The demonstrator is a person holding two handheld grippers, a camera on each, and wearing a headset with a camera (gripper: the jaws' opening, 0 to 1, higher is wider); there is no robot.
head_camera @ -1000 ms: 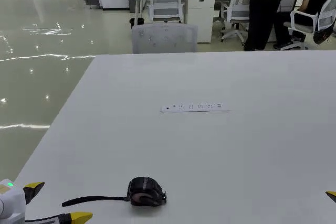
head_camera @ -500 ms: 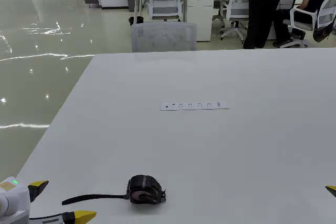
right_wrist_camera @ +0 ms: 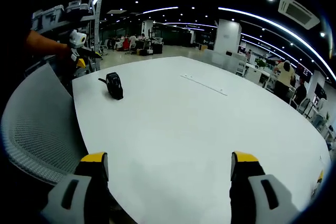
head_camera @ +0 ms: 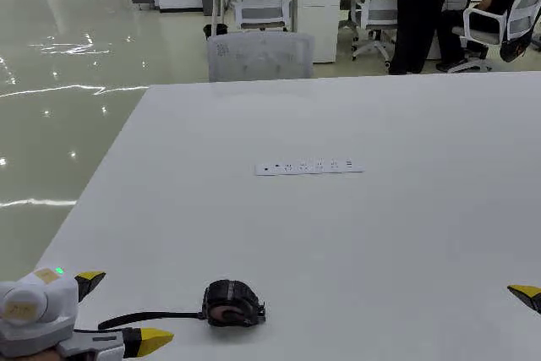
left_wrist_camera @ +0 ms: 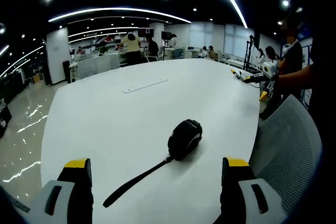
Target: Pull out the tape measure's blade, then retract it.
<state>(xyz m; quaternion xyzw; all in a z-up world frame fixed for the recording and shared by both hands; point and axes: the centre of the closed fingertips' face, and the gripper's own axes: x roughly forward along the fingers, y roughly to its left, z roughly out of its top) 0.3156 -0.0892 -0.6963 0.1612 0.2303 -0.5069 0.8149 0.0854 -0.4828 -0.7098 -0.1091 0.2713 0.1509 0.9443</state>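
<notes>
Facing tape measure (left_wrist_camera: pixel 185 139), left gripper (left_wrist_camera: pixel 157 163) jaws spread wide, empty; likely set to clamp case. Tape measure near table (head_camera: pixel 380 234) front edge, toward left corner, strap (head_camera: pixel 152 319) trailing left, no blade out. Right gripper (right_wrist_camera: pixel 169 157) also agape, empty, well apart along same edge, probably free for blade tip

Your left gripper (head_camera: pixel 122 309) has pushed up and in from the 7 o'clock corner, more of it showing, nearer the tape measure (head_camera: pixel 233 303). Your right gripper (head_camera: pixel 525 293) has edged in slightly at 4 o'clock.
</notes>
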